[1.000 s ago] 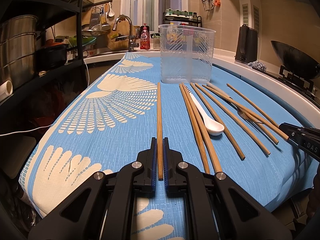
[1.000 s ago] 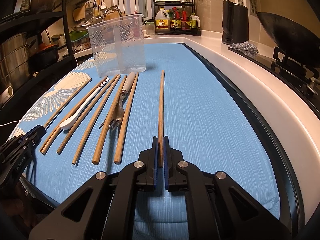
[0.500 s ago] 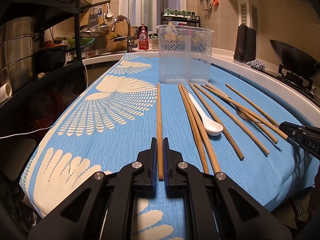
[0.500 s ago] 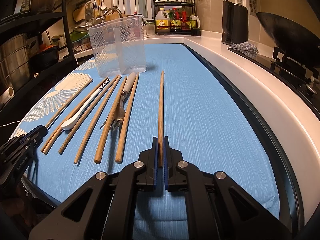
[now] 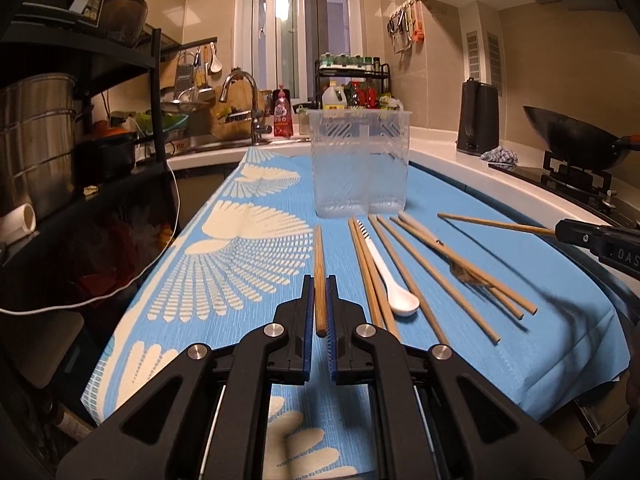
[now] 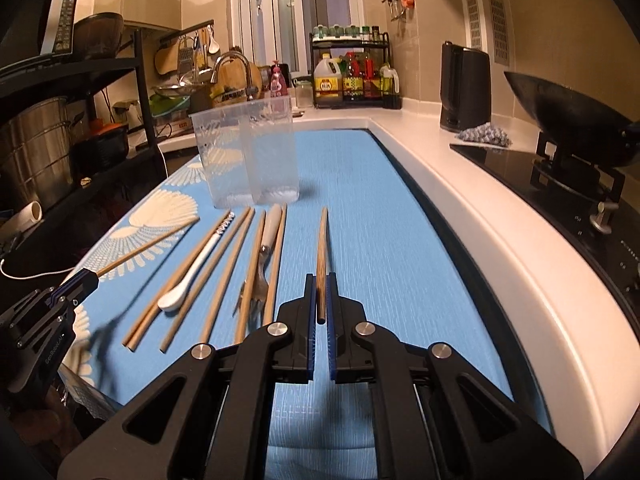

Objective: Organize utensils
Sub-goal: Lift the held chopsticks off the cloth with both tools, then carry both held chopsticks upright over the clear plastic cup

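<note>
Each gripper (image 5: 320,312) (image 6: 320,304) clamps one chopstick (image 5: 319,264) (image 6: 322,248); next, I judge, both go upright into the clear holder (image 5: 360,164).

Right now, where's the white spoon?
The white spoon lies flat on the blue cloth among the loose chopsticks, in front of the clear plastic holder. In the left wrist view it sits right of the left tool.

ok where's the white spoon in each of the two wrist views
Left wrist: white spoon lies right of centre among the chopsticks, bowl end nearest the camera.
Right wrist: white spoon lies left of centre, bowl end nearest the camera.
Shared landmark: the clear plastic holder beyond the spoon's handle.
</note>
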A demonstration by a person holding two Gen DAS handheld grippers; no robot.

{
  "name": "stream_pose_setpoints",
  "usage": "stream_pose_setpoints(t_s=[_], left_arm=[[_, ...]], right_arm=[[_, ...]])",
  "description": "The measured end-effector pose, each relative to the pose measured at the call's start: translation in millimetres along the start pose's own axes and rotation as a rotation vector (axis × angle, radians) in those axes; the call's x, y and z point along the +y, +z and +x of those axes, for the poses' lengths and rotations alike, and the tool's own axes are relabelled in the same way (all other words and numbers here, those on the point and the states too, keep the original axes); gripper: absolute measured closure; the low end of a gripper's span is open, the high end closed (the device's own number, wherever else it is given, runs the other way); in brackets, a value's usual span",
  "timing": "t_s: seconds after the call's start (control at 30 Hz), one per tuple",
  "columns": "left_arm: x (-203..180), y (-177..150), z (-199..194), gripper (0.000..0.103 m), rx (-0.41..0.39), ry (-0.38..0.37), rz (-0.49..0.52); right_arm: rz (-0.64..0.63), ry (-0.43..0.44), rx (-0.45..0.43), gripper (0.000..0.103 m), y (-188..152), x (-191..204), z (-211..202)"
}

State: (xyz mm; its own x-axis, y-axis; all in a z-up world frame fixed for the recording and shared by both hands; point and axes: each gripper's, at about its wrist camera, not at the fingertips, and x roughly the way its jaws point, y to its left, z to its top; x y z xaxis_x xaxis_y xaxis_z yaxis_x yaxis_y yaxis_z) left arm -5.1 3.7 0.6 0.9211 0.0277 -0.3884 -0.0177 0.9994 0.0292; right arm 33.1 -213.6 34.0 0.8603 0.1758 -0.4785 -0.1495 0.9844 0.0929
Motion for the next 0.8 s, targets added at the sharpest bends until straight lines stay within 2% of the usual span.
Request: stream_pose_setpoints(t_s=[0.47, 0.8], left_arm=[[-2, 36, -21, 0.097, -0.095, -0.011, 0.041], [26, 97, -2, 0.097, -0.068, -0.053, 0.009]], right_arm=[[-0.019, 0.013, -0.078, 0.098, 39, -4, -22], [-0.043, 0.038, -0.129, 0.098, 100, 0, -23]])
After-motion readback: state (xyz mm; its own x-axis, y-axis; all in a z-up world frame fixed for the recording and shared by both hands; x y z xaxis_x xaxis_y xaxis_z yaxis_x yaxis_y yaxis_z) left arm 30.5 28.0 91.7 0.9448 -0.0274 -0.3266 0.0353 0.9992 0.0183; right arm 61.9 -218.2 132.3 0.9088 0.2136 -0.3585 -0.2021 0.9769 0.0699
